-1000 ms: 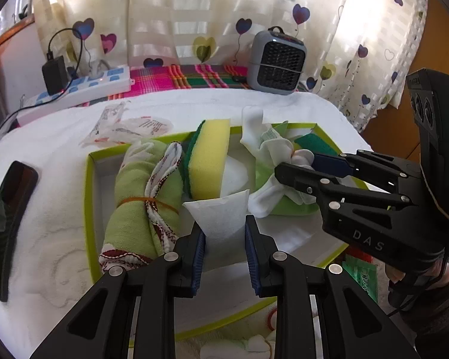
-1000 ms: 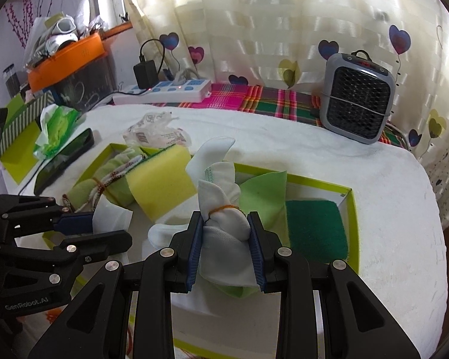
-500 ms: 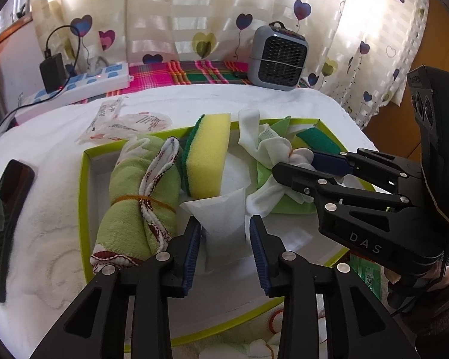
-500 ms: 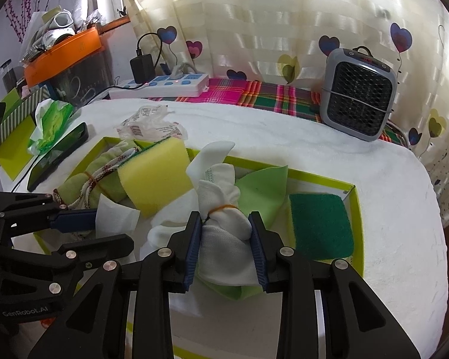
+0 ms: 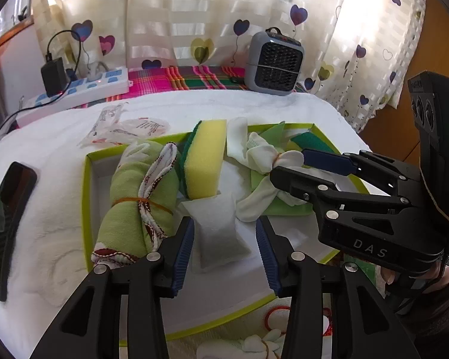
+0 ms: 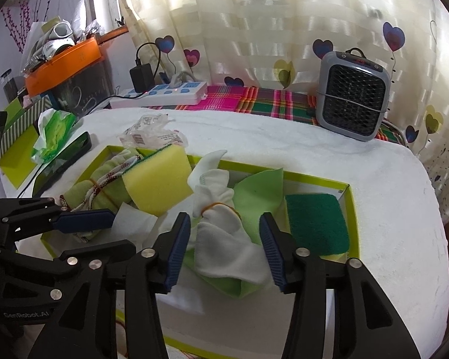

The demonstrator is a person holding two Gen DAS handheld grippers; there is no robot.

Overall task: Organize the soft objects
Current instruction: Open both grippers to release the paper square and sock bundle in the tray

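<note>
A shallow box with a lime-green rim (image 5: 85, 197) (image 6: 348, 191) holds the soft things. A white pad (image 5: 218, 233) lies in it between the pads of my left gripper (image 5: 224, 230), whose jaws are opening and stand clear of it. A white sock bundle tied with a rubber band (image 6: 224, 233) (image 5: 263, 155) rests on a green cloth (image 6: 260, 188); my right gripper (image 6: 224, 233) straddles it, jaws opening, pads off it. Also in the box are a rolled green towel (image 5: 134, 197) (image 6: 98, 182), a yellow sponge (image 5: 205, 158) (image 6: 157, 179) and a green scouring pad (image 6: 317, 224).
A black phone (image 5: 6, 227) (image 6: 63, 161) lies left of the box on the white towel-covered table (image 5: 45, 254). Crumpled plastic wrap (image 5: 122, 127), a power strip (image 5: 80, 89) and a small grey heater (image 5: 274, 62) (image 6: 354, 95) stand behind. More bundles (image 5: 254, 344) lie in front of the box.
Both grippers have opened: the left let go of the white pad, the right let go of the sock bundle. Both things now rest in the box.
</note>
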